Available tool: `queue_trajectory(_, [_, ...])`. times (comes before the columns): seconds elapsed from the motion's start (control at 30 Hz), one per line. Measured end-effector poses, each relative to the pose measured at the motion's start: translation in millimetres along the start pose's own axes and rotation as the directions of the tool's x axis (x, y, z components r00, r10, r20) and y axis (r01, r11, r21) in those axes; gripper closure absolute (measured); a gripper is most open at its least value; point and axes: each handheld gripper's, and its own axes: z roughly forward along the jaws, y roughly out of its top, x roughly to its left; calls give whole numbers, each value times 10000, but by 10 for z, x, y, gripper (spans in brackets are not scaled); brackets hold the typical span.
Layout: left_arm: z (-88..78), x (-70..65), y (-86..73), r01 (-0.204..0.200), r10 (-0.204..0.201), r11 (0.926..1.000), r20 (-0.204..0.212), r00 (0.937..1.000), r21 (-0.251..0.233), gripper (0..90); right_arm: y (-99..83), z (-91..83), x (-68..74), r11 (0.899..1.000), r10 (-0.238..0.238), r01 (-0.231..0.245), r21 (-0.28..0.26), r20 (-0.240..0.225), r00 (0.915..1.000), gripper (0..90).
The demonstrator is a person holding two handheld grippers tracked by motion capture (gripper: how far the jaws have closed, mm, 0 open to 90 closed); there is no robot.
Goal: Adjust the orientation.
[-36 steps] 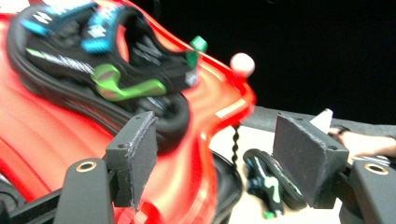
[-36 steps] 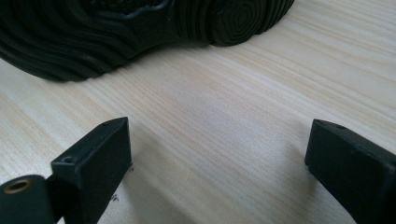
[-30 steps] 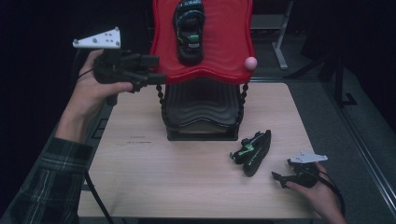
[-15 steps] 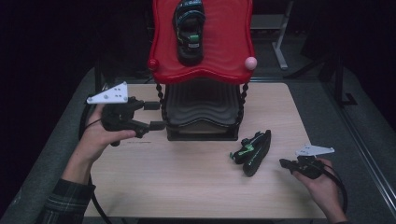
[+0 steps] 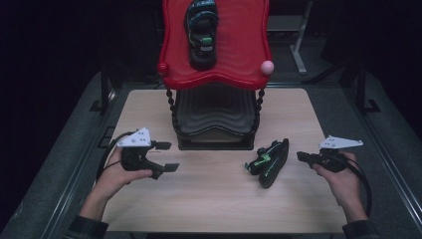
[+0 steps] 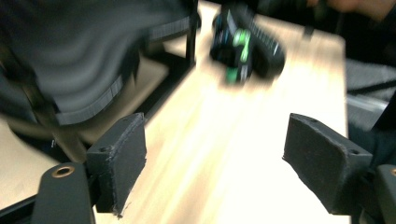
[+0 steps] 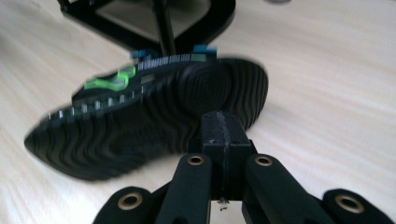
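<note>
Dark room surrounds a pale wood table (image 5: 214,204); landmark for all positions is the black rack (image 5: 214,124) standing at the table's middle-back.

Nearest the person: two hands enter from the bottom edge of the high view, sleeves just showing.

Left gripper (image 5: 168,156): held low over the table, to the left of the rack's front corner, jaws pointing right toward it. Jaws spread wide and have just been opening further; nothing sits between them. In the left gripper view the two black pads (image 6: 122,163) stand well apart over bare wood, with the rack's wavy lower shelf (image 6: 74,70) to the left. That view is motion-blurred.

Right gripper (image 5: 301,156): held to the right of the rack's front, jaws pointing left. Jaws pressed together with nothing between them, as the right gripper view shows the pads (image 7: 224,135) meeting flat.

Sandal (image 5: 269,162): black with green straps, lying on its side on the table, just in front of the rack's right front corner and between the rack and the right gripper. Near the gripper's tip but apart from it. In the right gripper view its ribbed sole (image 7: 154,126) faces the camera.

Farther back: a red wavy tray (image 5: 239,55) tops the rack. A second sandal (image 5: 201,32) lies on it, upright. A pink ball (image 5: 267,66) caps the tray's right front corner.
</note>
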Motion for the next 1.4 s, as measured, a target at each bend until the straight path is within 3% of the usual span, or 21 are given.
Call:
queue_trajectory(0.03, [78,-18,-124,75,-67,9994,-218,9997,350,188,58,-4,-13,9998,0,-1,-174,-9,10000,896])
queue_trajectory(0.07, [78,-18,-124,75,-67,9994,-218,9997,350,187,58,-4,-13,9998,0,-1,-174,-9,10000,896])
queue_trajectory(0.1, [146,-23,-258,66,-31,9979,-547,9985,646,187,123,-10,-35,9990,2,-4,-446,-47,10000,896])
queue_trajectory(0.13, [146,-23,-258,66,-31,9979,-547,9985,646,188,149,-9,-42,9986,56,-59,-529,-55,10000,896])
queue_trajectory(0.23, [272,-20,-513,255,-137,9917,-941,9955,1257,188,216,19,-65,9971,64,-75,-759,-147,9999,896])
queue_trajectory(0.27, [272,-20,-513,255,-137,9917,-941,9955,1257,188,216,19,-65,9971,64,-75,-759,-147,9999,896])
queue_trajectory(0.3, [318,-8,-616,368,-229,9884,-949,9952,1471,188,256,53,-73,9969,20,-35,-780,-191,9998,896])
queue_trajectory(0.33, [318,-8,-616,368,-229,9884,-949,9952,1471,188,268,69,-73,9969,27,-45,-788,-231,9997,896])
queue_trajectory(0.43, [408,23,-780,558,-331,9779,-1146,9929,2013,188,311,147,-71,9967,-38,10,-808,-356,9994,896])
queue_trajectory(0.57, [462,37,-830,678,-375,9730,-1388,9896,2205,188,349,243,-51,9966,-99,45,-828,-648,9979,896])
queue_trajectory(0.73, [492,62,-867,886,-552,9727,-1572,9860,2144,175,356,322,-18,9981,-235,192,-579,-736,9970,896])
queue_trajectory(0.83, [493,102,-903,1141,-775,9763,-1948,9778,1842,153,332,329,-17,9988,-279,250,-417,-708,9971,897])
queue_trajectory(0.87, [493,102,-903,1141,-775,9763,-1948,9778,1842,140,326,319,-21,9989,-267,238,-412,-721,9970,897])
queue_trajectory(0.9, [497,111,-932,1285,-939,9800,-2162,9718,1521,138,318,307,-25,9988,-283,254,-421,-706,9971,897])
queue_trajectory(0.93, [502,114,-944,1295,-958,9812,-2208,9706,1434,134,307,291,-26,9988,-253,222,-431,-718,9971,899])
queue_trajectory(1.0, [505,119,-948,1310,-966,9807,-2233,9699,1448,92,284,253,-39,9988,-245,215,-430,-704,9972,899])
queue_trajectory(1.27, [515,121,-947,1337,-982,9796,-2231,9698,1503,60,162,84,-59,9992,-195,181,-345,-416,9989,900])
queue_trajectory(1.4, [515,121,-946,1338,-982,9795,-2232,9698,1506,60,55,-3,-97,9992,145,-161,-355,-445,9989,900])
